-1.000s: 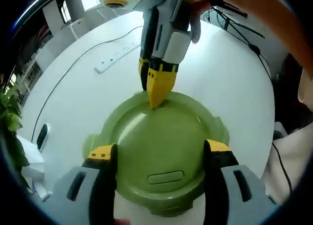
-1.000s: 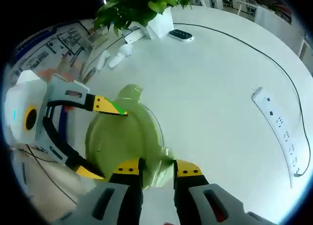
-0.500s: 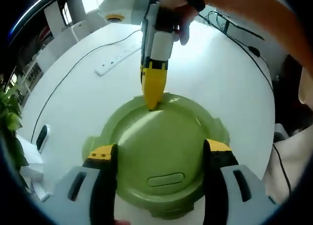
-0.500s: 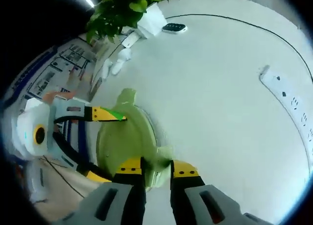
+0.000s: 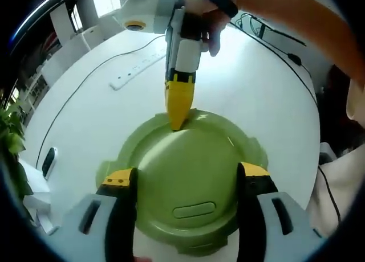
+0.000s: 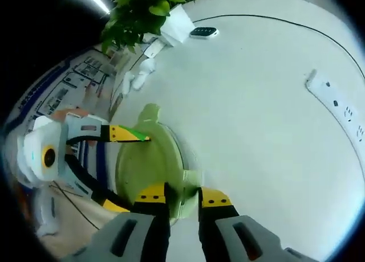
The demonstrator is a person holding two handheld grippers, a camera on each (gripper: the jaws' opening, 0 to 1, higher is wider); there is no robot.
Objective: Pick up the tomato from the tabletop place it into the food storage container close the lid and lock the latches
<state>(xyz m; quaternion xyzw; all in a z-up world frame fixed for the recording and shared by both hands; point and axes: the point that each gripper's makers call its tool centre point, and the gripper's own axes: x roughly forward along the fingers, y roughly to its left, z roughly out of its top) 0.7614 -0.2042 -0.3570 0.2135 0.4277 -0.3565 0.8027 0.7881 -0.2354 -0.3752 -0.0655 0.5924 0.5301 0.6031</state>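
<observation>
Two grippers work the green container (image 5: 188, 182), which sits lidded on the white table (image 5: 268, 97); the tomato cannot be seen and, by my guess, lies inside under the lid (image 6: 149, 165).

Left gripper (image 5: 187, 179) is spread wide, its jaws straddling the near side of the lid with nothing clenched; in the right gripper view it appears at the far side of the container (image 6: 117, 168), also agape. Right gripper (image 6: 183, 195) has its jaws drawn close about a latch tab (image 6: 191, 179) at the rim; the tab sits between the tips, though whether they actually pinch it I cannot tell. In the left gripper view the same tool (image 5: 178, 105) comes down with its yellow tip on the far edge of the lid.

Handling, as a judgement: the container looks like stiff, light, glossy plastic, so it may skate on the smooth table when a latch is pressed. Better to steady the body with one tool and push each tab at its outer lip, where leverage is best. A second tab (image 6: 149, 111) shows on the rim farther off.

A power strip (image 5: 137, 68) and a plant (image 6: 149, 5) stand well apart.
</observation>
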